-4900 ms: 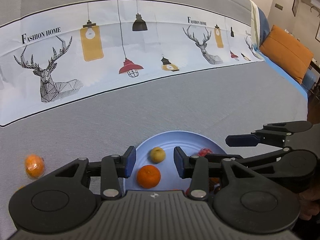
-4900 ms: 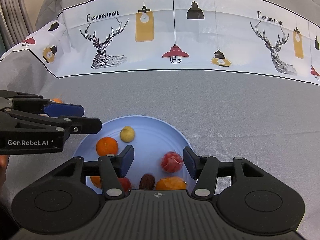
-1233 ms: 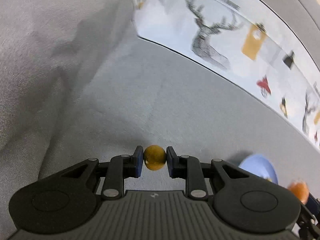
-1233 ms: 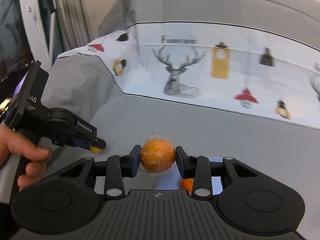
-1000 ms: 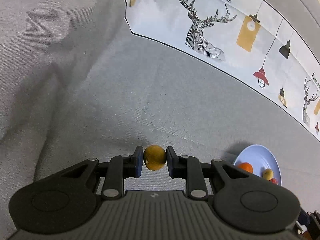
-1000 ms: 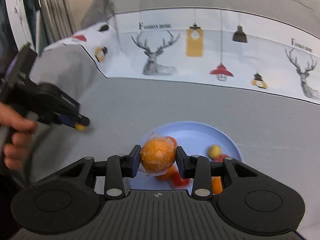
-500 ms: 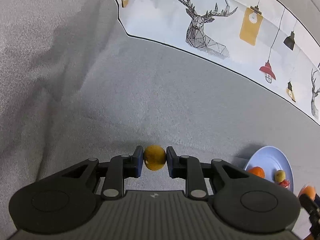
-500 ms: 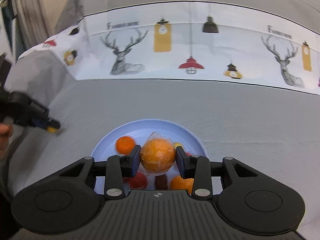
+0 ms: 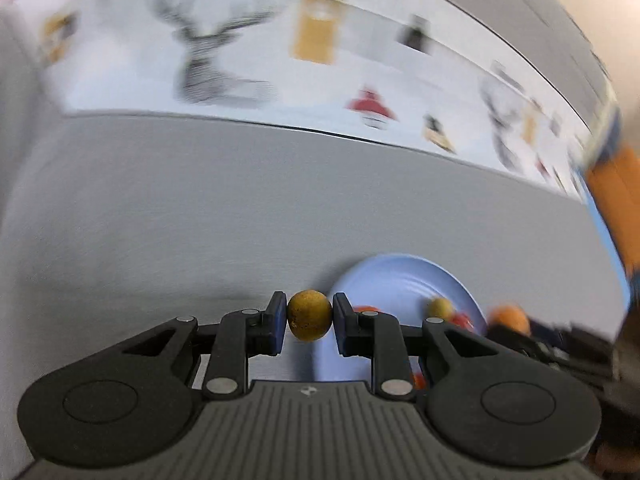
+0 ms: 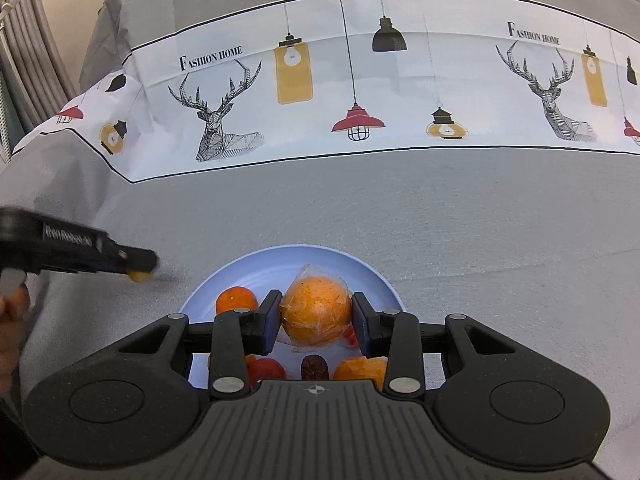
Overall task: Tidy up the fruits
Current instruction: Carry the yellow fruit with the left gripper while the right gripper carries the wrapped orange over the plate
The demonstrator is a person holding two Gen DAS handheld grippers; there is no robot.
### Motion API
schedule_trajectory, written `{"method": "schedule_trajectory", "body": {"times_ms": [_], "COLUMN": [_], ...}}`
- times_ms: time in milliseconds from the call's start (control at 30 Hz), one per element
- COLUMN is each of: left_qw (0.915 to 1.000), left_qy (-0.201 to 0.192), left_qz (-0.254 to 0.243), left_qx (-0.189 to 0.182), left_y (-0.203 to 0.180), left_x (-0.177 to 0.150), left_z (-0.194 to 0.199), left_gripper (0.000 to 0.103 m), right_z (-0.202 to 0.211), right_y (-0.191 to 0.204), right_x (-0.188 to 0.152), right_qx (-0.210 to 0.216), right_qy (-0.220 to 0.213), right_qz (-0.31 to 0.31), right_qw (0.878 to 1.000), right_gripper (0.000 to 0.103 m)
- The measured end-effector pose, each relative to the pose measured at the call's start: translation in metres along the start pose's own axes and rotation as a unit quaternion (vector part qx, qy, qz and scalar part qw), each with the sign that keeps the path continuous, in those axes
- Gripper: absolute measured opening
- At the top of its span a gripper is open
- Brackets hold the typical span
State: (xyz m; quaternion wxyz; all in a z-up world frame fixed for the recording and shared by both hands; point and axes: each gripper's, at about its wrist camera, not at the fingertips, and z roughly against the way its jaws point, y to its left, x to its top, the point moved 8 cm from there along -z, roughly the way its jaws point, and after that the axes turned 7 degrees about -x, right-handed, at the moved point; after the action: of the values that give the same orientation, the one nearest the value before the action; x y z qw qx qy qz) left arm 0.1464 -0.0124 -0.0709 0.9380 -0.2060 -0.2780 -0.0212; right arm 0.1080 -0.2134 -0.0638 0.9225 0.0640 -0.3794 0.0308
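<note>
My left gripper (image 9: 309, 316) is shut on a small yellow-brown fruit (image 9: 309, 315), held just left of the blue plate (image 9: 400, 276). That plate holds a small yellow fruit (image 9: 439, 306) and red pieces. My right gripper (image 10: 316, 312) is shut on a plastic-wrapped orange (image 10: 316, 309) above the blue plate (image 10: 260, 264). In the right wrist view the plate holds an orange (image 10: 236, 299), a red fruit (image 10: 266, 368), a brown date (image 10: 315, 367) and another orange piece (image 10: 362, 367). The left gripper (image 10: 138, 274) shows at the left, near the plate's rim.
The plate lies on a grey bedspread (image 10: 480, 220) with a white printed band of deer and lamps (image 10: 360, 92) farther back. An orange cushion (image 9: 616, 200) is at the far right of the left wrist view. The wrapped orange (image 9: 510, 318) also shows there.
My left gripper has swung right with its fruit and now sits beside the plate. My right gripper has steadied over the plate, still holding the wrapped orange.
</note>
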Motion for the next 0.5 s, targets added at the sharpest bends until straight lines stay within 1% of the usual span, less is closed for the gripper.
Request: {"method": "schedule_trajectory", "body": {"times_ms": [100,200,333,500], "left_qw": [0.9992,0.9982,0.9957,0.9913], "left_qy": [-0.005,-0.008,-0.011,-0.02], "left_qz": [-0.037,-0.05,-0.079,-0.111], "left_qx": [-0.013,-0.034,-0.049,-0.068], "left_y": [-0.023,-0.039,-0.057,-0.072], "left_x": [-0.003,-0.005,-0.004,-0.005], "left_z": [-0.006,-0.013,-0.02,-0.017], "left_gripper": [0.027,0.027,0.027,0.027], "right_z": [-0.001,-0.003,-0.004,-0.006], "right_y": [0.001,0.001,0.0,-0.001], "right_x": [-0.001,-0.002,-0.003,-0.003], "right_qx": [-0.005,-0.009,-0.013,-0.014], "right_qy": [0.002,0.005,0.007,0.009], "right_qz": [0.002,0.008,0.01,0.008], "right_qw": [1.0,1.0,1.0,1.0], "right_gripper": [0.039,0.039,0.039,0.039]}}
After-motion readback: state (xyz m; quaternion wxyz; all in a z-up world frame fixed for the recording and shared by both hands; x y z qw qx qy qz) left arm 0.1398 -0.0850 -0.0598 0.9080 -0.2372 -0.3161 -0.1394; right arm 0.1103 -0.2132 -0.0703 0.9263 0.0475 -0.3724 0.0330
